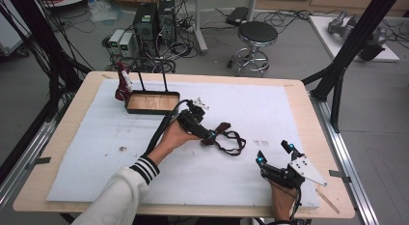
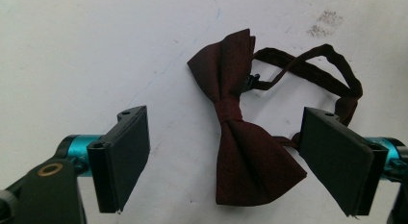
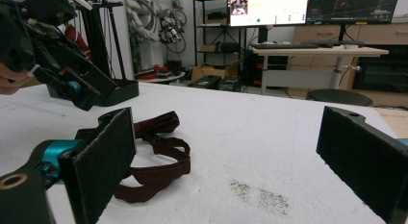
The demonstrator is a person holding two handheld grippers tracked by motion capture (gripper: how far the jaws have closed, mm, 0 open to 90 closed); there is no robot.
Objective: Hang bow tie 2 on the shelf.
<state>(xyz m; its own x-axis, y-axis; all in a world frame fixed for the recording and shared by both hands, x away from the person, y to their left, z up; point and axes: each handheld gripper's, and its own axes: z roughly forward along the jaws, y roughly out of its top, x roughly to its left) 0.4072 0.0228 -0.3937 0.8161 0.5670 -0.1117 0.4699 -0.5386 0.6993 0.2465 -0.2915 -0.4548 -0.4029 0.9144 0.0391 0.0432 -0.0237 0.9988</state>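
Dark red fabric bow tie (image 2: 240, 123) with strap lies flat on the white-covered bench (image 1: 289, 109), between the spread, empty jaws of the left hand-held gripper (image 2: 226, 161). Right hand-held gripper (image 1: 275, 154) wide open, empty, nearby. No legible writing. Black-rimmed wooden tray (image 1: 152, 102) well apart.

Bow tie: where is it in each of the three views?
High view: bow tie mid-table, at the left gripper tip.
Left gripper view: centre, between the open jaws.
Right gripper view: strap loop left of centre, behind the near jaw.
Shared landmark: grey smudge on the white sheet.
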